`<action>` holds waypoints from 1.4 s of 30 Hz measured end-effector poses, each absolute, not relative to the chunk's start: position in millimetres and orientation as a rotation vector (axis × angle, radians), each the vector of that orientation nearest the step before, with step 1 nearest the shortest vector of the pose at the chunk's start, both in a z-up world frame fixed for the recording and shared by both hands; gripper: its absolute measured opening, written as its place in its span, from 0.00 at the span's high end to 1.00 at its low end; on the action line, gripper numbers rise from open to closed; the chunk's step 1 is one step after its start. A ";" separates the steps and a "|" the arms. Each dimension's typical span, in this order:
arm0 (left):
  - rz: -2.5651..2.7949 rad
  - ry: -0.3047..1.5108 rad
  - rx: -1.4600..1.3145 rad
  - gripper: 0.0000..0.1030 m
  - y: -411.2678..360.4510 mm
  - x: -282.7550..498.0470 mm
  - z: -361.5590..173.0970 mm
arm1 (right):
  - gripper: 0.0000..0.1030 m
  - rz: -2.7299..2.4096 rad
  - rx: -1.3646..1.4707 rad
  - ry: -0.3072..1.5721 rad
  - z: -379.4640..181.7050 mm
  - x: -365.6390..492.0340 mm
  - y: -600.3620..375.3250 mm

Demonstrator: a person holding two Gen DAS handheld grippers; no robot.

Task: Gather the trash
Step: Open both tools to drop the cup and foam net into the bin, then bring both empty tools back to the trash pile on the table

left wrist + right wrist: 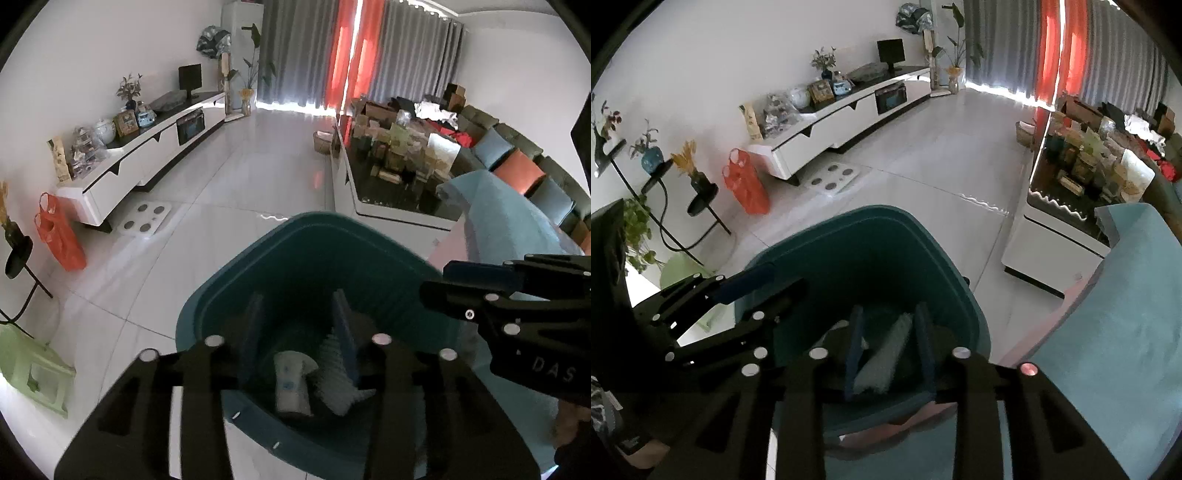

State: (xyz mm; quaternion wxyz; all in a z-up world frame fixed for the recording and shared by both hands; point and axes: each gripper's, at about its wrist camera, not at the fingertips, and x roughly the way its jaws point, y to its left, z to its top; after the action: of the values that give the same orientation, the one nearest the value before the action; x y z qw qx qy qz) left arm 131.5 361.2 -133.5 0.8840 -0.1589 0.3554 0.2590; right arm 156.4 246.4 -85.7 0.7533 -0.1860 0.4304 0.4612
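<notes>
Two hand-held grippers are hanging over the mouth of a teal trash bin (295, 251), both pointing steeply down into it. The left gripper (301, 332) is standing with its jaws partly apart, and the pads are pressing on nothing: a crumpled white wrapper (291, 384) and a ribbed white piece (338, 373) are lying loose below them in the bottom of the bin. The right gripper (890, 347) is likewise standing partly open, and a white textured scrap (886, 358) is showing between its blue fingers (854, 354) with a gap on either side, so it is not being held. In the right wrist view the left gripper is reaching in over the bin's near-left rim.

Just beside the bin, a light blue cloth (1108, 314) is draping over furniture. Beyond it, a cluttered coffee table (399, 162) is standing on the pale tiled floor (236, 192). Across the room, an orange plastic bag (59, 232) is hanging off the end of a long white TV cabinet (155, 151). Farthest back, grey curtains (295, 48) with a red strip are covering the window.
</notes>
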 end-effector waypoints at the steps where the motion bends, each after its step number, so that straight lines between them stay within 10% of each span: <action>1: 0.537 0.730 -0.327 0.58 358.3 128.2 -128.4 | 0.73 1.001 -0.397 0.917 -80.1 155.0 241.3; 6: 0.537 0.668 -0.291 0.27 341.1 115.7 -98.1 | 0.52 1.000 -0.323 0.854 -56.3 152.2 211.0; 14: 0.538 0.598 -0.250 0.05 306.6 100.0 -52.9 | 0.31 0.960 -0.229 0.731 -23.9 143.8 155.5; 27: 0.367 0.550 -0.241 0.05 215.0 100.8 -8.6 | 0.07 0.800 -0.077 0.567 4.1 132.2 20.3; 42: -0.034 0.548 -0.130 0.05 36.1 150.7 -2.1 | 0.07 0.310 0.057 0.485 -7.7 102.2 -203.7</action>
State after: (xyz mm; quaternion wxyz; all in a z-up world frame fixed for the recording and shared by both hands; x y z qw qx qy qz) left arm 150.7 36.1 -2.1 0.9604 -0.0643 0.2706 -0.0169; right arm 102.2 -203.7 -7.7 0.9585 0.0281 0.2392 0.1526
